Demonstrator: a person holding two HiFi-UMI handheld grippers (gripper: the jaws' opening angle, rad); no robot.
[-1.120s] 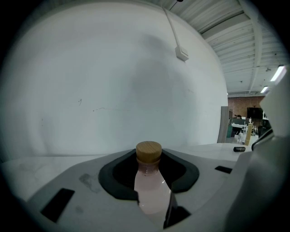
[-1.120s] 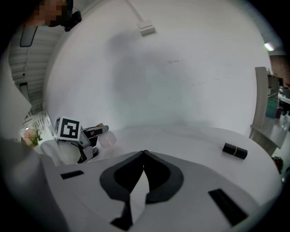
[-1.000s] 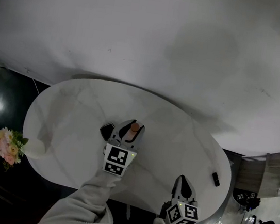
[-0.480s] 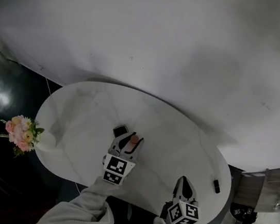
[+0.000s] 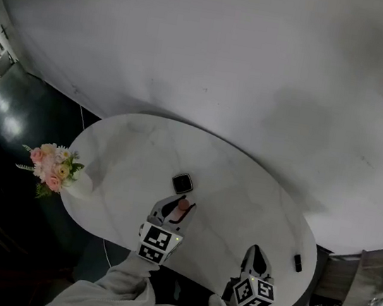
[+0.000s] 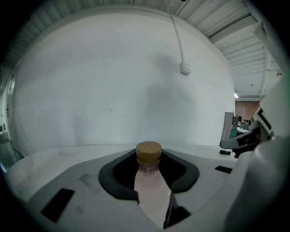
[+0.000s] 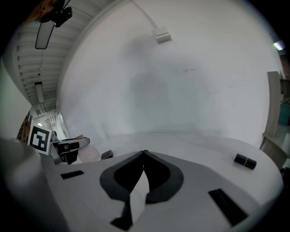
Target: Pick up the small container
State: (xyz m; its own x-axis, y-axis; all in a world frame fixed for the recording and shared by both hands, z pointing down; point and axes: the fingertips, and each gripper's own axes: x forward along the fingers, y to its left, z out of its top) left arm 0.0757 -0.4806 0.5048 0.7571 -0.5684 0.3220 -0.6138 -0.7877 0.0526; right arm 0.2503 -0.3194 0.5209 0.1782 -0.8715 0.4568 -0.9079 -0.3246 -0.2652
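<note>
The small container is a pale pink bottle with a round wooden cap. It lies along the jaws of my left gripper, cap pointing forward, and the pads press on its sides. From the head view the bottle shows between the left gripper's fingers, over the white oval table. My right gripper hangs near the table's front edge. Its jaws meet at the tips with nothing between them. The right gripper view also catches the bottle at far left.
A small black square thing lies on the table just beyond the left gripper. A little dark object rests near the table's right end. A white vase of pink flowers stands at the left edge. Dark floor surrounds the table.
The head view has swung left. The left gripper, still holding the bottle, has drawn back from the black square thing, which now lies beyond its tips. The right gripper has stayed put.
</note>
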